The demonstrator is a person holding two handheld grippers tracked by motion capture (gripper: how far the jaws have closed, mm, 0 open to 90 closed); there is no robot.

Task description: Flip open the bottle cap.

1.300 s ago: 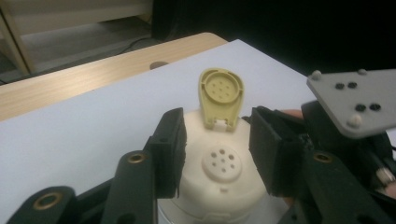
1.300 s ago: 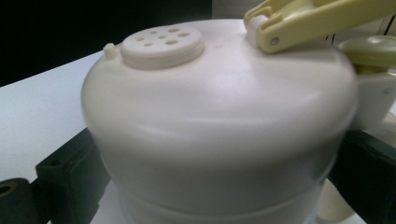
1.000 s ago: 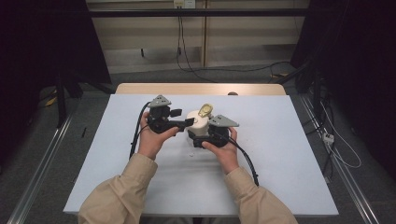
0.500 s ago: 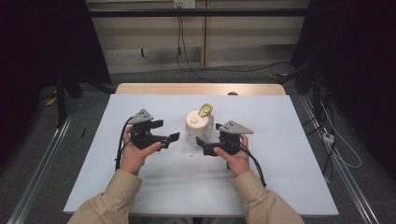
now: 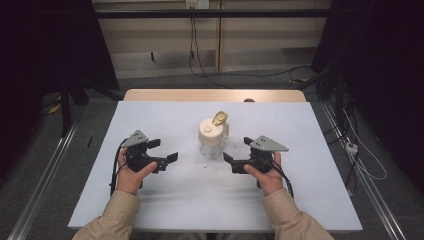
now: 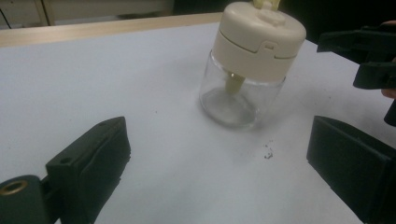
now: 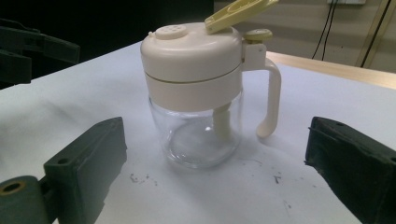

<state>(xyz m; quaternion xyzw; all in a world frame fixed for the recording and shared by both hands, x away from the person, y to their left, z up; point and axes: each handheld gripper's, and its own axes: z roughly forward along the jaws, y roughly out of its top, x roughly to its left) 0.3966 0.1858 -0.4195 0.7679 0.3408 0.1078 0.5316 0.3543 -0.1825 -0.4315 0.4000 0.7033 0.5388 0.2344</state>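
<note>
Left tongs [image 5: 166,151] and right tongs [image 5: 234,151] gape wide, empty, flanking upright clear glass jar [image 5: 212,145] with cream lid [image 5: 210,131].

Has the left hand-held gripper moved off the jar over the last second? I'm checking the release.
Yes. The left hand-held gripper has drawn back toward the person and out to the table's left, away from the glass jar, and now sits open and apart from it.

Jar [image 5: 213,137]: upright on the table [image 5: 310,200], near its middle, toward the far edge.
Left gripper [image 5: 162,152]: left of the jar, apart from it.
Right gripper [image 5: 237,154]: right of the jar, nearer the person, apart from it.
</note>
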